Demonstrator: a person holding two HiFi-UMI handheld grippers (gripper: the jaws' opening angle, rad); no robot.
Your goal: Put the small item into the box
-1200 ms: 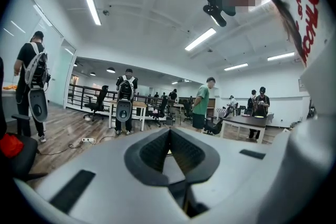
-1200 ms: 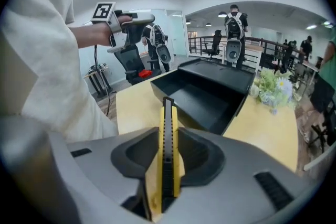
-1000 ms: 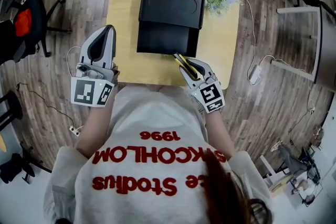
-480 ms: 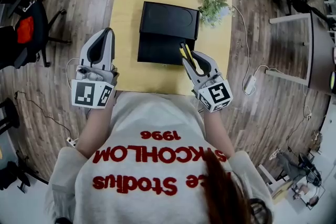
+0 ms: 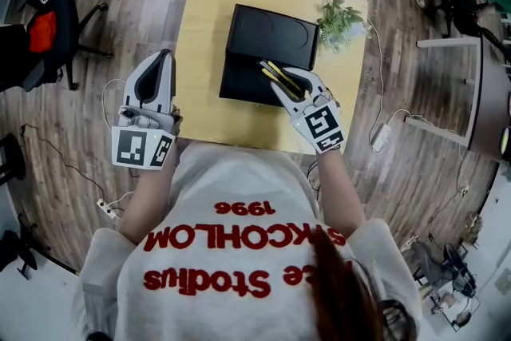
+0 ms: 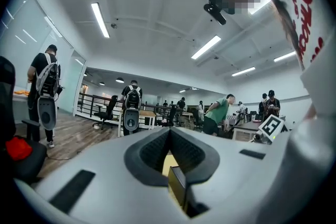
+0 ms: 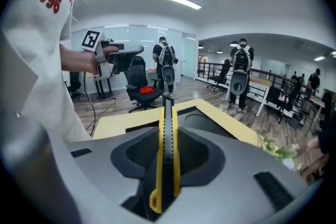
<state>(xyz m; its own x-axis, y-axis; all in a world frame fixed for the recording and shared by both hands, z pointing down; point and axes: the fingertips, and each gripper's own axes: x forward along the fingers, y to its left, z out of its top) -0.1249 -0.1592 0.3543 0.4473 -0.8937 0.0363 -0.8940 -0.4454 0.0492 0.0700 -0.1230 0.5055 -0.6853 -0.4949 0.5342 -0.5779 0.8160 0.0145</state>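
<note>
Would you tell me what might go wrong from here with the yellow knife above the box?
The utility knife sticks beyond the jaws of the right gripper and might pivot or slip. Released carelessly, it could hit the box rim and land on the table. The plant beside the box might be brushed.

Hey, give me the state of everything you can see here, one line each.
box: open, lid laid back, on the table
utility knife: clamped in the right gripper, over the box
right gripper: shut on the utility knife
left gripper: shut, empty, beside the table
</note>
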